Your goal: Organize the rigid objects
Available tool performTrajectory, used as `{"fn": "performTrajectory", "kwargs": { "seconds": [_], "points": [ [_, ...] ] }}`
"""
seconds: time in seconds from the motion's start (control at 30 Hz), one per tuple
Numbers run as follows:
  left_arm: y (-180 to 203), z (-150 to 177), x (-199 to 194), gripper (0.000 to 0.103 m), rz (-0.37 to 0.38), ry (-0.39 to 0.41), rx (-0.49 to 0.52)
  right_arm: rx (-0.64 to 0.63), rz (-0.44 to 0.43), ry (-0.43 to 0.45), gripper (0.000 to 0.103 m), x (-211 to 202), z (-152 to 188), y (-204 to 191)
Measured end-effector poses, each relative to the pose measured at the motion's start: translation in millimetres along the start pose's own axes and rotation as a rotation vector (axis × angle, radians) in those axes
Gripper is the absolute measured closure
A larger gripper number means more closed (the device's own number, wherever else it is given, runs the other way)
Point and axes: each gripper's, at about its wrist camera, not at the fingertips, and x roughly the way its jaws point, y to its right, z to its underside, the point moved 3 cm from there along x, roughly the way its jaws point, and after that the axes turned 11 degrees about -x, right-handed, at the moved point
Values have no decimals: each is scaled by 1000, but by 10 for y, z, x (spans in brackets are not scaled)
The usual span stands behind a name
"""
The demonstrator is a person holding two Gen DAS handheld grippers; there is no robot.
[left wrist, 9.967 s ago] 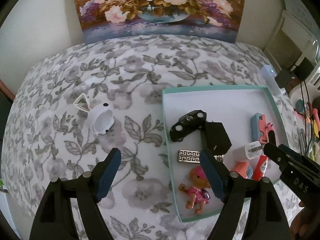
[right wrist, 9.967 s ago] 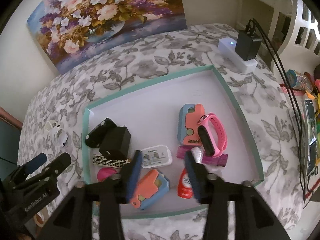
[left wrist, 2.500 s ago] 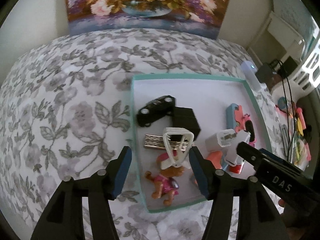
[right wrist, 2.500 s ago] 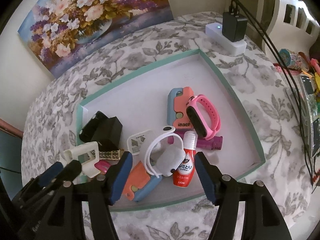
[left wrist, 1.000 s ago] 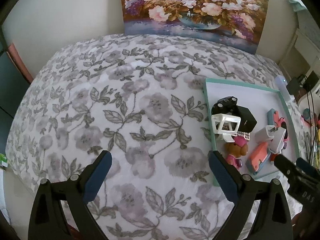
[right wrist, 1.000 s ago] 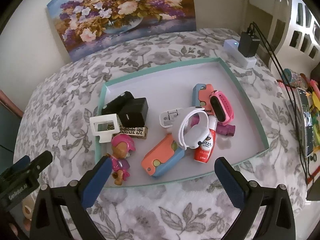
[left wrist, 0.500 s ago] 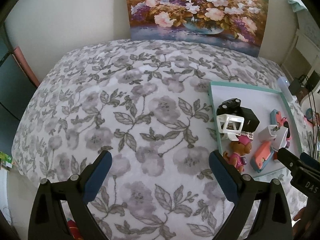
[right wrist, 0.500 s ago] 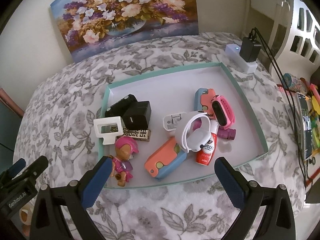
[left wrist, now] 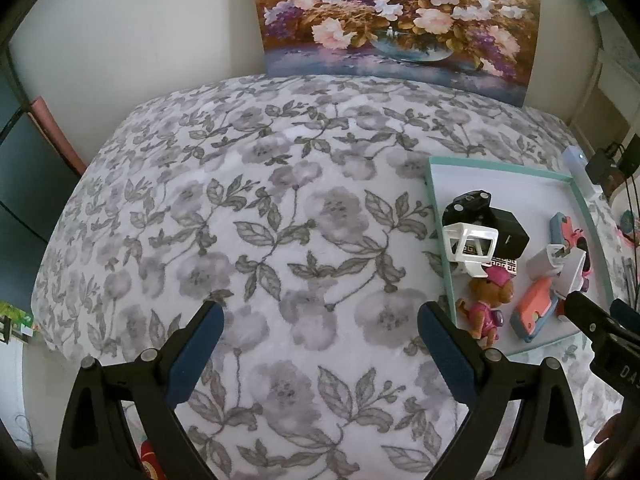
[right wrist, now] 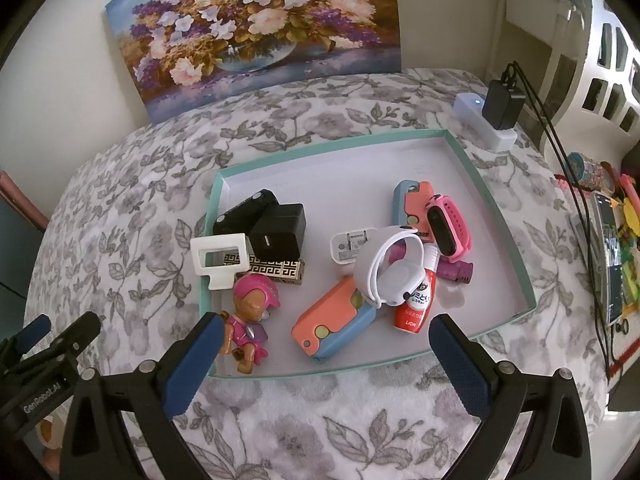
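A teal-rimmed white tray [right wrist: 502,220] on the flowered cloth holds several small objects: a black toy car [right wrist: 244,212], a black charger cube [right wrist: 278,230], a white frame piece [right wrist: 218,258] leaning on the tray's left rim, a pink toy puppy [right wrist: 250,316], an orange-blue case [right wrist: 332,322], a white watch [right wrist: 394,272], a red-white bottle [right wrist: 416,300] and a pink band [right wrist: 446,226]. My right gripper [right wrist: 326,354] is open and empty, back from the tray's near edge. My left gripper [left wrist: 320,338] is open and empty over bare cloth, left of the tray [left wrist: 438,208].
A flower painting [right wrist: 256,28] leans on the back wall. A white power strip with a black plug [right wrist: 490,118] lies behind the tray's right corner, with cables running right. Clutter sits on a shelf at far right [right wrist: 612,248]. The cloth's edges drop off at left and front.
Both grippers let go of the white frame piece and the white watch in the tray, opened wide and pulled back. The left one moved left over bare cloth.
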Motion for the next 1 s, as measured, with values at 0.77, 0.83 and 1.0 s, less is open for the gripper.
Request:
{"fn": "performTrajectory", "kwargs": {
  "seconds": [0.77,0.83,1.0],
  "points": [
    [-13,-16,23,5,-15,-6,9,-6,-1,1,0,-2,-8,-4],
    [-18,-15,26,5,-16,-7,8,-6,0,1,0,-3,-9,-4],
    [-42,-10,35,5,-17,-11,5,-6,0,1,0,-4,-9,-4]
  ]
}}
